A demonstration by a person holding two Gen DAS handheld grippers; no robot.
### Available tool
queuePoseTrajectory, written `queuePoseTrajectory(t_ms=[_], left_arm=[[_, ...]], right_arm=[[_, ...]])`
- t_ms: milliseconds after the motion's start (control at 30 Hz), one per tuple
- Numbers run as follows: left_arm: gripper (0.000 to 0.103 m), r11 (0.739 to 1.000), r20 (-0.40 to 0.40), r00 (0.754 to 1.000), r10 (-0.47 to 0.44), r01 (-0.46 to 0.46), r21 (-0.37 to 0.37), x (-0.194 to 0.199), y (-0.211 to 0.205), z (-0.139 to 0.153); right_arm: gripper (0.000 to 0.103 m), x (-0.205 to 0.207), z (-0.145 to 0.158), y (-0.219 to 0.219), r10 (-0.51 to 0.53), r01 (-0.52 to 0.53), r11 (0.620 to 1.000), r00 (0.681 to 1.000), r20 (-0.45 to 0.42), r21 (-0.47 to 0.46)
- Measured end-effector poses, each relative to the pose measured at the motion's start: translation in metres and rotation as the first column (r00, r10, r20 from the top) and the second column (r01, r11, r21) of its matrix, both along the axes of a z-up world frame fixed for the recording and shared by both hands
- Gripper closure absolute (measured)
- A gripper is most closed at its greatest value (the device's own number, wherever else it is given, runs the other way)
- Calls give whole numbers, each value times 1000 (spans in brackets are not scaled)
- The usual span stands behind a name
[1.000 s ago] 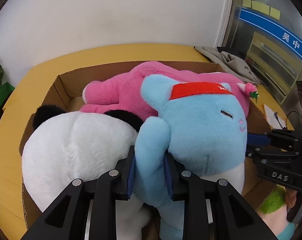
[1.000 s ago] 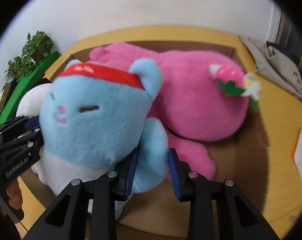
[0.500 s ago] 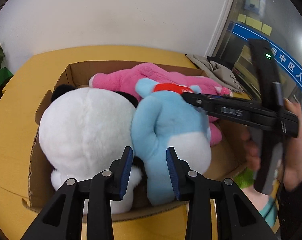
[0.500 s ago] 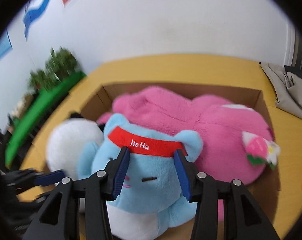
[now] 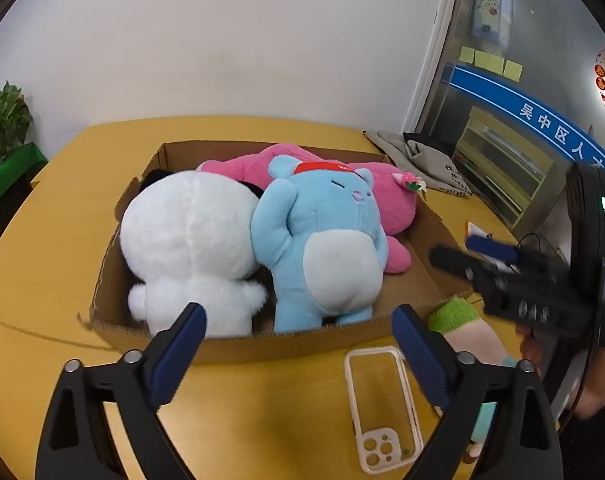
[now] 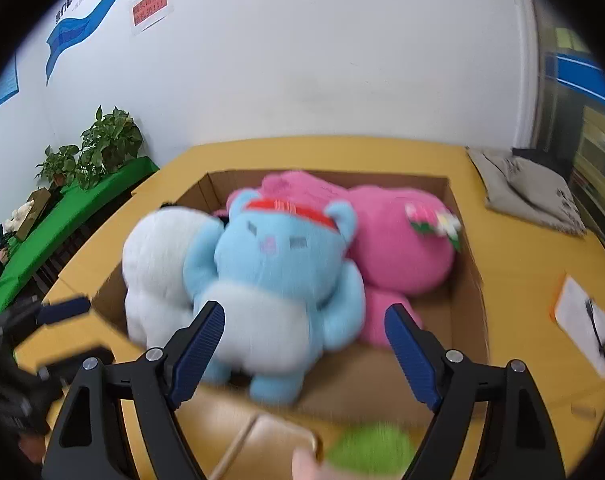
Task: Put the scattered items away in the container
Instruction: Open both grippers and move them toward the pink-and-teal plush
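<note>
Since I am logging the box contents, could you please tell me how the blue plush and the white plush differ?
The blue plush toy faces the camera, showing its face, whereas the white plush toy shows only its back. The blue one wears a red headband; the white one has none showing, only black ears. The blue one has a pale belly; the white one is plain white. Both sit side by side, touching, in the cardboard box.

The box [image 5: 286, 344] is packed: a white plush [image 5: 190, 240], a blue plush [image 5: 326, 248] and a pink plush [image 5: 386, 196] fill it side by side, touching, leaving bare floor only at the near right corner. The tabletop [image 5: 54, 248] to the left of the box lies open. In front of the box a phone case [image 5: 382, 400] lies flat, with a green-topped toy [image 5: 458, 316] just beside the corner, crowding that approach.
</note>
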State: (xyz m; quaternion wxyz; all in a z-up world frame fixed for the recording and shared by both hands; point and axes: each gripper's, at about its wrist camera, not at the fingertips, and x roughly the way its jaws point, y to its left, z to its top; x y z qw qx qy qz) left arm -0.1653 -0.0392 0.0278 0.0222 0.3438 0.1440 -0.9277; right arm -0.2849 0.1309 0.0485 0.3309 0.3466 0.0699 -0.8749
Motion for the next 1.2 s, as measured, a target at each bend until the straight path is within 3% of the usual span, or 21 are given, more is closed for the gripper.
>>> queuePoseTrajectory(t_ms=[100,333,700,1200], left_arm=[[1,999,9,999,47,-47,-23,17,7,-7],[0,998,37,998,56,-58,36,40,21,-21],[0,996,32,999,25,-28,88,47,34,-20],[0,996,36,998,46,-49,80,47,33,-18]], right_arm=[[20,25,-13,20,-52,52,998,999,12,42],[20,58,-18,43,-132,134,988,991,-24,81],[20,70,-19,49,-122,122,990,993,-3,76],[20,75,-19,51,-117,117,990,993,-5,80]])
